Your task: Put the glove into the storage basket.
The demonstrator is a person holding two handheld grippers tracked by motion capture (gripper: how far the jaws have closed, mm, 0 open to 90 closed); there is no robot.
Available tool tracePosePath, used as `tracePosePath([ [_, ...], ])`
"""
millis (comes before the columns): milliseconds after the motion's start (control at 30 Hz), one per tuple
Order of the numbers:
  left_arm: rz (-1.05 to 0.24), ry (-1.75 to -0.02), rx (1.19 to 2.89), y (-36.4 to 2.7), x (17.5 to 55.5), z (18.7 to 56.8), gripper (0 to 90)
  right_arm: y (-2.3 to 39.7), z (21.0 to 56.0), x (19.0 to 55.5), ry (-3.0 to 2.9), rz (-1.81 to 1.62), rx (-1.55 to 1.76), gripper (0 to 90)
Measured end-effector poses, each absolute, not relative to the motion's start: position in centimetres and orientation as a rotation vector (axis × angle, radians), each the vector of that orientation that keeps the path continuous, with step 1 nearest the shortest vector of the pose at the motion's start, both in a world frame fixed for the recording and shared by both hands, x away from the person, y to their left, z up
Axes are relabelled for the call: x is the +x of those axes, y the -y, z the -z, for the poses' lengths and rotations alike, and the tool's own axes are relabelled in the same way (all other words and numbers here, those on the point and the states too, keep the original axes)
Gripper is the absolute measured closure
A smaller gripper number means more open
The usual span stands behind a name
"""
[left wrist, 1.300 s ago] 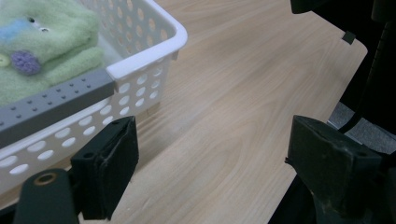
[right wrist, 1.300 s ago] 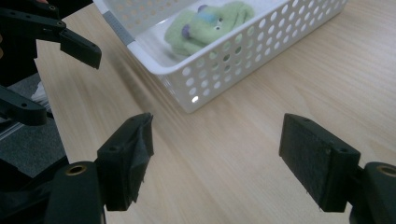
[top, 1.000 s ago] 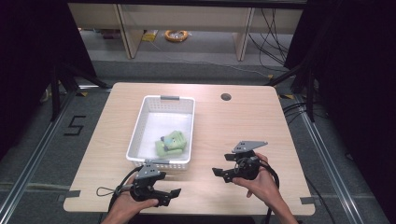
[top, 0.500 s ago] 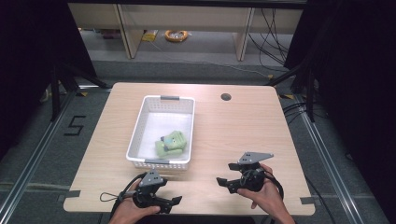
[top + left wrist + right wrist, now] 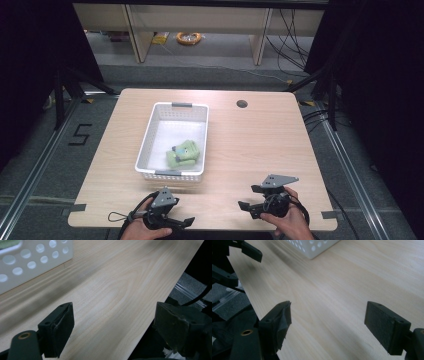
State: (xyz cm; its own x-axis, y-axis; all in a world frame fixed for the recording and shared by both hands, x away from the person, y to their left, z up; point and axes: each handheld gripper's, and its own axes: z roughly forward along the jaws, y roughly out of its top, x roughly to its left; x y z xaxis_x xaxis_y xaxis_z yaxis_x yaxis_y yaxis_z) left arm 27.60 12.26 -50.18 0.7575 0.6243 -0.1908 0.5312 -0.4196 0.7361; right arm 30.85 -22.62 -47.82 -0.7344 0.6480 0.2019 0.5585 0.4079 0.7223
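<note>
My left tongs (image 5: 176, 221) sit wide open and empty at the worktop's (image 5: 260, 145) near edge; my right tongs (image 5: 250, 206) are the same, toward the near right corner. The green soft toy (image 5: 183, 153) lies in the white basket's (image 5: 150, 134) near end, left of centre.

High view: I read the table (image 5: 260, 145) as evenly lit from above, bright against dark surroundings on both sides; soft overall, no glare. The white basket (image 5: 150, 137) casts little shadow. Left gripper view: basket wall (image 5: 30, 262) slightly blurred, a broad soft shadow on the wood beside it. Right gripper view: near jaws slightly out of focus, wood grain fairly sharp.
</note>
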Motion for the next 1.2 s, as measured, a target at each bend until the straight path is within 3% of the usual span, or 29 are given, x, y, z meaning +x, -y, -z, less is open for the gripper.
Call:
tracePosePath([
  [567, -0.148, -0.835, 2.139, -11.8, 26.3, 50.6, 16.2, 24.0, 49.2, 28.1, -2.553, -1.175, 1.105, 18.7],
  [1200, -0.147, -0.829, 2.164, -11.9, 26.6, 50.7, 16.2, 24.7, 49.6, 28.1, -2.566, -1.133, 1.070, 18.5],
])
